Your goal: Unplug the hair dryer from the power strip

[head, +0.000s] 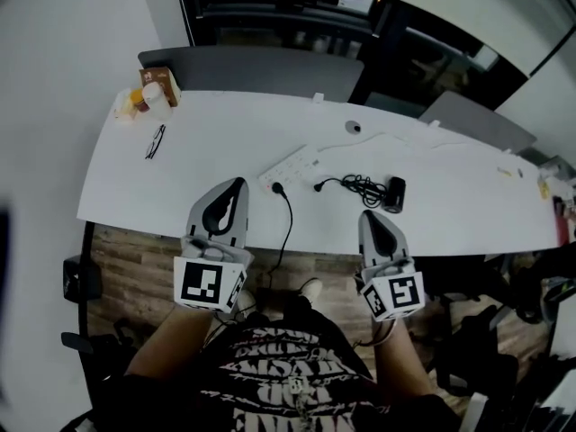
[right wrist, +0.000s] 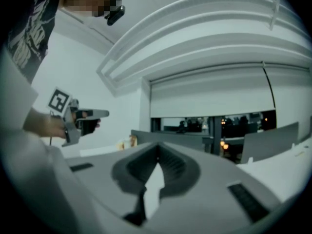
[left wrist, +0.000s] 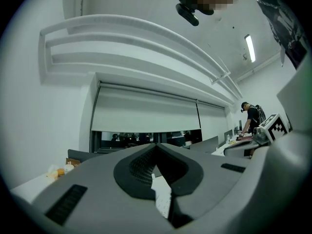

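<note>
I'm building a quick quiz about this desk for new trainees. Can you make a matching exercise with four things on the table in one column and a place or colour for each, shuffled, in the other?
Things
1. power strip
2. hair dryer
3. glasses
4. brown box

Descriptions
A. at the far left corner of the table
B. black, just right of the bundled cable
C. white, near the table's middle
D. thin dark frame, lying flat between that corner and the middle

Pairs: 1-C, 2-B, 3-D, 4-A

free: table (head: 468,207) right end | obstacles centre: power strip (head: 292,165), black cord (head: 289,216), hair dryer (head: 394,193) | left: glasses (head: 155,141)
</note>
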`<state>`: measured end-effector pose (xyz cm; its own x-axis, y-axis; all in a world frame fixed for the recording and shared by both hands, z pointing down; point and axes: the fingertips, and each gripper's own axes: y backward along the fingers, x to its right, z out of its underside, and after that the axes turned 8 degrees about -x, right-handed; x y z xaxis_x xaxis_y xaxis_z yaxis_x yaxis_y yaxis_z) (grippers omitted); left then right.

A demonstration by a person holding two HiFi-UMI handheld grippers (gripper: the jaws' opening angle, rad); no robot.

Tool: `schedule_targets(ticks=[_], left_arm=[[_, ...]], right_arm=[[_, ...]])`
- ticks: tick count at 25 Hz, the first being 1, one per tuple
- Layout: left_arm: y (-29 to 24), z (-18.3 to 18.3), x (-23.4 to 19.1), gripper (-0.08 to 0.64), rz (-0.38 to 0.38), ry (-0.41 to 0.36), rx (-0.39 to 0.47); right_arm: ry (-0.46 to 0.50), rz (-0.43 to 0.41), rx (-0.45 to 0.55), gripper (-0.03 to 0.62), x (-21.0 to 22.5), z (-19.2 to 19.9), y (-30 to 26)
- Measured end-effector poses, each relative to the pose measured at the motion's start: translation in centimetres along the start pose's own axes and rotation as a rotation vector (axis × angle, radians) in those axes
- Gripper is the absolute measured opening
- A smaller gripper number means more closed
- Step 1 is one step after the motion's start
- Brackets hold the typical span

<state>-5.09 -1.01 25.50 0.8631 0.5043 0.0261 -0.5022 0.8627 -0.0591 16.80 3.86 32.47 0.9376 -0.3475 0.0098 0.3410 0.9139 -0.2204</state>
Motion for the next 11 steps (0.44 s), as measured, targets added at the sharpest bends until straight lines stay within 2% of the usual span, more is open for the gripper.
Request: schedule_targets(ticks=[11], left_arm=[[1.9, -1.0, -0.2, 0.025, 0.041, -0.009, 0.033]], right_arm=[[0.017, 0.027, 0.002, 0.034, -2.2, -1.1, 1.7]])
